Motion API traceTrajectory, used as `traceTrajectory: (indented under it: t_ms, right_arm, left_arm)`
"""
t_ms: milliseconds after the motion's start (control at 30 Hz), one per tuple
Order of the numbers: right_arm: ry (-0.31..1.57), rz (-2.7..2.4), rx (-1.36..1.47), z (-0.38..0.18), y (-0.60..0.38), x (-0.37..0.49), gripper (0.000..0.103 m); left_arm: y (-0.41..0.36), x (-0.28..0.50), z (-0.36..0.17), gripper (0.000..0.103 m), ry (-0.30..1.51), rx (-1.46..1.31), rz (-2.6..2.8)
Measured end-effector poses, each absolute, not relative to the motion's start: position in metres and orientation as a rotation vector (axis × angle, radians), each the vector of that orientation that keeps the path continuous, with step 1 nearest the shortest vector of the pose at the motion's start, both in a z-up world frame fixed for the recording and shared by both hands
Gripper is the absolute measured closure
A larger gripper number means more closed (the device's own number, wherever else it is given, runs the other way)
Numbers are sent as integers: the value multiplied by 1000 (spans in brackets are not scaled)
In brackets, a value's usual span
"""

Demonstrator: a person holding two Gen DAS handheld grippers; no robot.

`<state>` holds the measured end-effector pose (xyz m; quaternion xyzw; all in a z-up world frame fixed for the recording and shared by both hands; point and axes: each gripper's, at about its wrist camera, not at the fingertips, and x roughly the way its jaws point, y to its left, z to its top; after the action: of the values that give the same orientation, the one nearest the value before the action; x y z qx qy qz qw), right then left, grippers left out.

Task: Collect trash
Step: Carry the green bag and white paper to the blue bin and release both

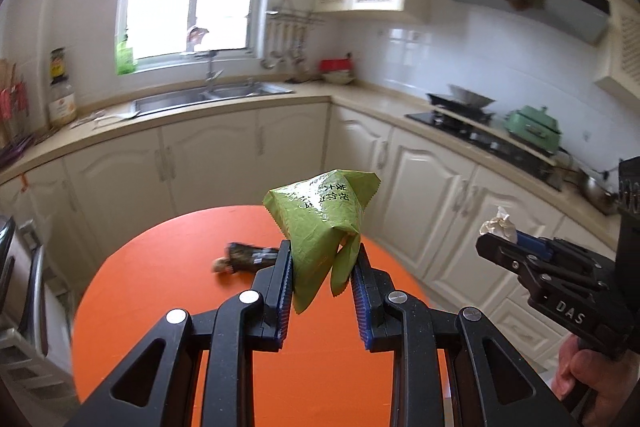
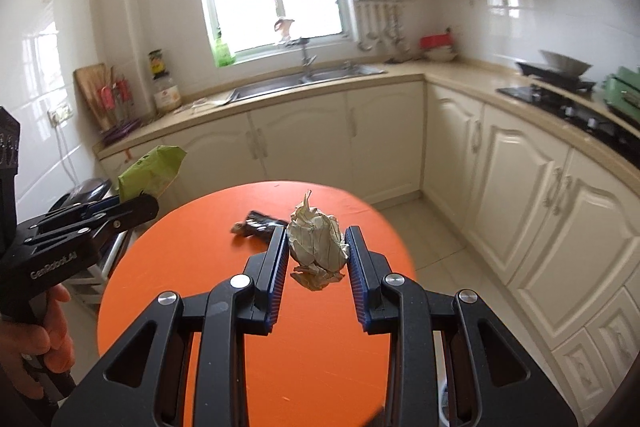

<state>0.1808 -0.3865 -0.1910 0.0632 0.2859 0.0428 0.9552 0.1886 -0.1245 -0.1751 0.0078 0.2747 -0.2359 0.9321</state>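
My left gripper [image 1: 322, 259] is shut on a crumpled green wrapper [image 1: 320, 215] and holds it above the round orange table [image 1: 160, 287]. My right gripper [image 2: 316, 243] is shut on a crumpled ball of whitish paper [image 2: 318, 239], also above the orange table [image 2: 320, 347]. A dark snack wrapper [image 1: 246, 258] lies on the table beyond both grippers; it also shows in the right wrist view [image 2: 256, 223]. The right gripper with its paper [image 1: 498, 227] shows at the right of the left wrist view. The left gripper with the green wrapper [image 2: 152, 171] shows at the left of the right wrist view.
Cream kitchen cabinets [image 1: 240, 155] with a sink [image 1: 208, 97] run behind the table. A stove [image 1: 472, 131] with a wok and a green pot [image 1: 534, 127] stands on the right counter. A metal rack [image 1: 24, 287] stands left of the table.
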Motion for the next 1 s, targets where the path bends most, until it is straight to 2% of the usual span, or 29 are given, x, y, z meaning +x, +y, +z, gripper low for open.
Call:
traceTrajectory:
  t_ms: [500,733,1000]
  right_arm:
    - [574,-187,203,-197,-516,107,74]
    - [649,-329,280,-240,-591,84,74]
    - [774,-426,399,-319,-663,74,74]
  left_arm:
    - [-202,165,-172,80,576,97,-775]
    - [-260,173,-205,80,695,149,-926]
    - [-330,192,-269,80,898,219,-1016]
